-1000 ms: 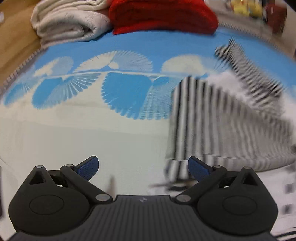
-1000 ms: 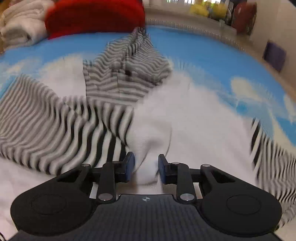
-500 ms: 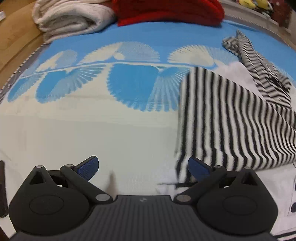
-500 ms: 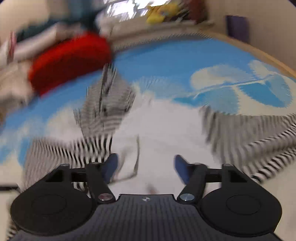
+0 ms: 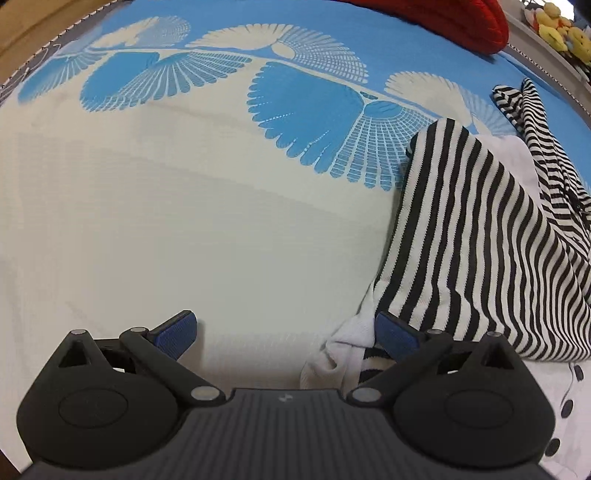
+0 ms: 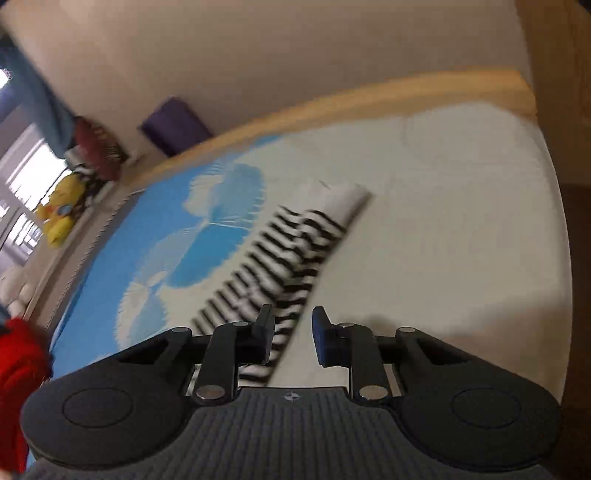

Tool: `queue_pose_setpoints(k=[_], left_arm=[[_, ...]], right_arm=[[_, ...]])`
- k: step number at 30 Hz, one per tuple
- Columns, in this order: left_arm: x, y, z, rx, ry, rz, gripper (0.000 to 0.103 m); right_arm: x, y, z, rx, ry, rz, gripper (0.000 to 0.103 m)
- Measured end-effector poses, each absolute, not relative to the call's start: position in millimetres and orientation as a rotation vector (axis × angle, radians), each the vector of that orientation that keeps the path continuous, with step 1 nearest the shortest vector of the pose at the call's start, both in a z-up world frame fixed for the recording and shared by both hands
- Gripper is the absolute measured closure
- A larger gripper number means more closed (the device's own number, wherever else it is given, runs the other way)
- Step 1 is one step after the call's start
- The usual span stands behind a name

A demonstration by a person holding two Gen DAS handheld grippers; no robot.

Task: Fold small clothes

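A small black-and-white striped garment [image 5: 480, 236] with a white body lies on the bed at the right of the left wrist view. Its striped sleeve is folded over the white part, and a white hem [image 5: 340, 350] lies bunched near my right finger. My left gripper [image 5: 284, 332] is open wide and empty, low over the bedspread. In the right wrist view, blurred, another striped sleeve [image 6: 280, 258] with a white cuff stretches away from my right gripper [image 6: 293, 332]. That gripper is open; the sleeve lies under its left finger [image 6: 266, 332], not clamped.
The bed has a blue and cream fan-patterned bedspread [image 5: 184, 184]. A red blanket [image 5: 461, 22] lies at its far end. Plush toys [image 6: 59, 214] sit on a ledge by a window. A purple box [image 6: 173, 125] stands by the wall, beyond a wooden bed edge [image 6: 369, 99].
My right gripper let go of the white fabric, opened, and swung right toward the other striped sleeve. My left gripper moved forward and lower, staying open.
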State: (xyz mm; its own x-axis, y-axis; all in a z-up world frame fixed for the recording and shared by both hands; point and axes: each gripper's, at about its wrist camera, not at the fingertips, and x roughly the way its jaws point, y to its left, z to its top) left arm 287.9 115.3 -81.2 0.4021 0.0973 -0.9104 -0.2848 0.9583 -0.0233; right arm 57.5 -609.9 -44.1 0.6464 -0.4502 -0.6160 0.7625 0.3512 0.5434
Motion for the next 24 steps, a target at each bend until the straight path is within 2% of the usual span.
queue_pose_setpoints(k=[2,4,6,9,10,11,12,16,19,21,23,24], left_arm=[[290.9,111.0,-82.2,-0.168,1.132,0.245,0.000],[294.0,104.3,-83.2,-0.141,1.130,0.241,0.000],[298.5,98.6,-84.7,-0.113,1.126,0.236,0.000],[301.7,90.4,-84.7,-0.097,1.119,0.224,0.000],[302.8,88.6,-85.4,-0.094,1.119,0.223,0.000],[302.9,86.3,-85.9,-0.085,1.117,0.223,0.000],[302.9,84.6,-86.6,-0.075,1.114,0.222,0.000],[304.5,84.1,-87.9,-0.063,1.113,0.220,0.000],[307.1,85.8,-88.3,-0.096,1.124,0.231,0.000],[307.2,83.8,-88.3,-0.106,1.125,0.234,0.000],[306.0,80.2,-87.9,-0.091,1.118,0.236,0.000],[305.1,78.3,-87.6,-0.078,1.112,0.236,0.000]], right_arm=[[64.2,-619.3,-57.3,0.964,0.390,-0.769,0.077],[76.8,-623.8,-69.2,1.023,0.413,-0.703,0.063],[90.5,-620.5,-77.2,1.012,0.465,-0.691,0.062],[110.5,-619.1,-86.1,0.961,0.510,-0.686,0.051],[113.2,-621.2,-87.4,0.937,0.517,-0.680,0.059],[116.8,-621.4,-86.9,0.890,0.504,-0.682,0.072],[116.5,-623.9,-82.8,0.857,0.519,-0.698,0.103],[98.2,-628.4,-68.4,0.923,0.615,-0.869,0.103],[67.4,-621.8,-49.3,0.940,0.569,-0.921,0.103],[56.8,-625.8,-51.3,0.959,0.523,-0.919,0.097],[50.4,-639.6,-65.9,1.075,0.451,-0.863,0.080],[54.7,-649.3,-75.2,1.137,0.429,-0.821,0.056]])
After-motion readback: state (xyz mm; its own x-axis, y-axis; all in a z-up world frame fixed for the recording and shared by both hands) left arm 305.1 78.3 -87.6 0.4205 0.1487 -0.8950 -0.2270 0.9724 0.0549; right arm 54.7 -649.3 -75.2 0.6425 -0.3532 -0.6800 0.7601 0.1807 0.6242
